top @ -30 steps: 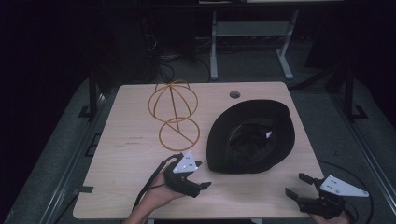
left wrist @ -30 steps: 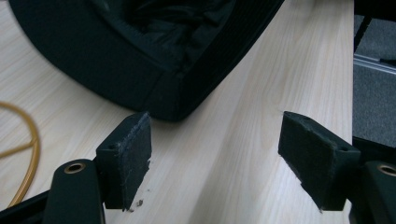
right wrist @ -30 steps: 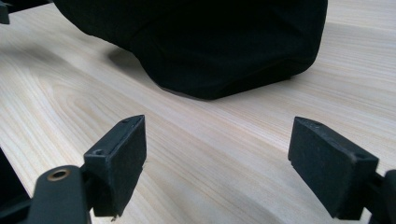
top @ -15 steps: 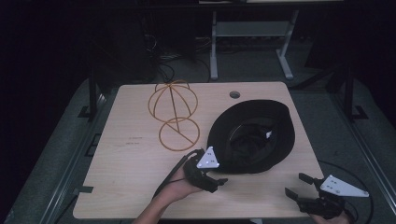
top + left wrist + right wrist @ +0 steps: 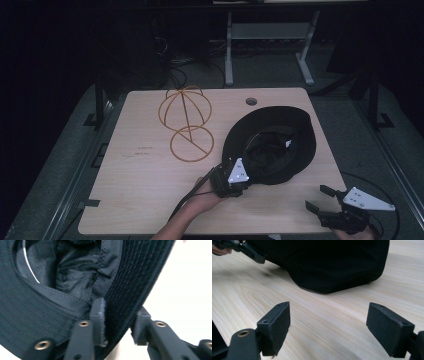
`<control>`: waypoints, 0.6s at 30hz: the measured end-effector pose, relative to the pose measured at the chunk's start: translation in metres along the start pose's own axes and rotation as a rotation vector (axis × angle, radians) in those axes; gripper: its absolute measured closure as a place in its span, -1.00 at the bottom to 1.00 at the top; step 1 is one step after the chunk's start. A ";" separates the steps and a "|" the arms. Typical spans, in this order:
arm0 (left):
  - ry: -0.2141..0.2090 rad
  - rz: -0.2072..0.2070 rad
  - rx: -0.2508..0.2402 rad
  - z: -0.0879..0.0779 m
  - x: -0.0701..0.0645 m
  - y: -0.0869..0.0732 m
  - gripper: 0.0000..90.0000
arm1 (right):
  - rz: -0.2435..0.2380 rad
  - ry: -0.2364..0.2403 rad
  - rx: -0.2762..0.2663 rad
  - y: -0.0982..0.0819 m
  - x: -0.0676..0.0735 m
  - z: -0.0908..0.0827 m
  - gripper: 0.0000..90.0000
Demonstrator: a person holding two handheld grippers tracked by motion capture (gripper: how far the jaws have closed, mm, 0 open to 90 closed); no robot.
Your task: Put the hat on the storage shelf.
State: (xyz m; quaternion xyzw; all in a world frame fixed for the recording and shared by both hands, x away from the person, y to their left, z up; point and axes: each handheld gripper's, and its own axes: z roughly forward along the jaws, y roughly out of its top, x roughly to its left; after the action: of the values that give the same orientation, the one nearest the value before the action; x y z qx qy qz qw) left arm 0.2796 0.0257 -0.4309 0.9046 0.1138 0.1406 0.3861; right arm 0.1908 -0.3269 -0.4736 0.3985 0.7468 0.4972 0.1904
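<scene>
A black hat (image 5: 272,145) lies upside down on the right half of the desk (image 5: 135,200), its hollow crown facing up. The left gripper (image 5: 242,184) has come in at the hat's near-left rim, and its jaws have just been closing with the brim between them; in the left gripper view one pad (image 5: 98,315) sits on the inner face of the brim and the other presses from outside, so the fabric is pinched. Taking it by the rim probably gives a firm hold on soft cloth and lets the hat be lifted and turned over.

The right gripper (image 5: 325,199) waits at the near-right corner of the desk, jaws spread wide with nothing between them, well apart from the hat. A wire hat stand (image 5: 186,122) stands to the left of the hat, near but not touching. The left and near parts of the desk are bare, leaving room to swing the hat toward the stand. The hat's far-right rim lies close to the desk's right edge.
</scene>
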 end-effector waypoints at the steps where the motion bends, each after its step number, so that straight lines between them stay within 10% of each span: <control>1: 0.004 -0.009 -0.020 -0.002 0.001 0.001 0.63 | 0.000 0.001 0.000 0.000 0.000 0.000 -0.58; 18: -0.160 -0.215 -0.252 -0.027 0.011 0.008 0.90 | 0.039 0.010 -0.059 0.015 0.003 0.015 -0.60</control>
State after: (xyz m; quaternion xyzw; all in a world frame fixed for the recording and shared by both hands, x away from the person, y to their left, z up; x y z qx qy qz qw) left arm 0.2812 0.0420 -0.4052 0.8400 0.1603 0.0394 0.5169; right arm 0.2059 -0.3130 -0.4661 0.4046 0.7250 0.5246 0.1885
